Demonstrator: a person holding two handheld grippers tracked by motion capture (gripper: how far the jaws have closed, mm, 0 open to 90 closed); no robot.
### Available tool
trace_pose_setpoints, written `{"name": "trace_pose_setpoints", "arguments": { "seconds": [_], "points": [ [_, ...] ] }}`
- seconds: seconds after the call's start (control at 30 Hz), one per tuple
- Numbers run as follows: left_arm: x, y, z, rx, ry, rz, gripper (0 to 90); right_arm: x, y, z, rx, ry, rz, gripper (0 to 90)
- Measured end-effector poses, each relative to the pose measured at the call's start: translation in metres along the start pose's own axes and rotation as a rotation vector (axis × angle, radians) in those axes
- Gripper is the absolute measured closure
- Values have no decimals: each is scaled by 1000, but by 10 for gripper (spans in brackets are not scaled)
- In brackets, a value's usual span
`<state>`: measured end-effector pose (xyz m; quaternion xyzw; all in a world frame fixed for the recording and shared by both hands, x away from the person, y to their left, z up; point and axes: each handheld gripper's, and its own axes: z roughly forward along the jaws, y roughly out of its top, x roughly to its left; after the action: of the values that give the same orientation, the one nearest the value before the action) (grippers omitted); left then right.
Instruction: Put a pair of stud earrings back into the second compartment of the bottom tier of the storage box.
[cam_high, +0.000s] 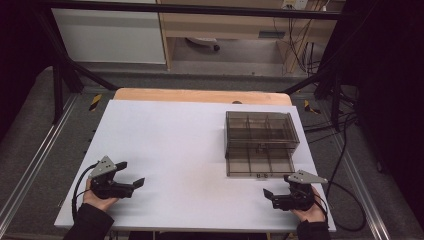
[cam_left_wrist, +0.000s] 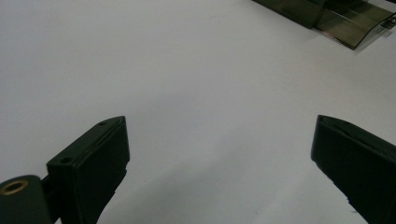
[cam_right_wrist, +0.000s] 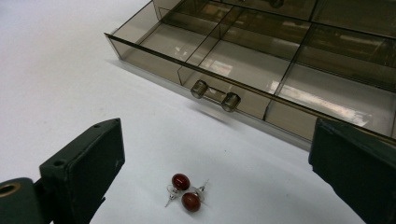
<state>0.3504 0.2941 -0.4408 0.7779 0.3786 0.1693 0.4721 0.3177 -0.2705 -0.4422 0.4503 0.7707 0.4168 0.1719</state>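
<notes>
The right tool (cam_right_wrist: 217, 182) rests low at the near right edge of the tabletop (cam_high: 175, 145), jaws spread wide and holding nothing. Between them, in the right gripper view, lie two earrings (cam_right_wrist: 186, 192), red beads on thin metal posts, touching each other on the bare white surface. Squaring the open jaws on them like this seems meant to set up a pick. The beads are small and round and the posts stick out at angles, so a grip would probably need to close on the beads rather than the wire.

The left tool (cam_high: 131, 176) sits at the near left, well apart from the earrings, also wide open and empty; it looks parked out of the way.

Just beyond the earrings stands the box (cam_high: 260, 142), smoky clear plastic, with its drawer (cam_right_wrist: 261, 70) pulled out toward the person. Its knob (cam_right_wrist: 215, 95) faces the right tool, and the divided compartments lie open from above, empty as far as can be seen. That likely makes the drawer the place the earrings are meant for.
</notes>
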Motion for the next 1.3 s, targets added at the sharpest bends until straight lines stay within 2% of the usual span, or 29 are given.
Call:
{"name": "trace_pose_setpoints", "arguments": {
  "seconds": [0.03,0.2,0.47,0.77,0.9,1.1,1.3],
  "points": [
    [0,0,0,0,0,0,45,0,0,0,-2,5,-12,27],
    [-1,0,0,1,0,0,45,0,-1,-1,11,18,-1,24],
    [-1,0,1,6,1,2,45,0,-3,-3,35,-15,0,80],
    [-1,0,0,5,3,3,45,-1,-5,-7,41,-28,5,234],
    [-1,0,1,5,4,3,45,2,-5,-7,66,-40,-4,290],
    [-1,0,1,5,5,0,45,2,-6,-5,91,-37,9,384],
    [-1,0,0,5,5,2,45,1,-8,-4,113,-15,23,487]
  ]
}}
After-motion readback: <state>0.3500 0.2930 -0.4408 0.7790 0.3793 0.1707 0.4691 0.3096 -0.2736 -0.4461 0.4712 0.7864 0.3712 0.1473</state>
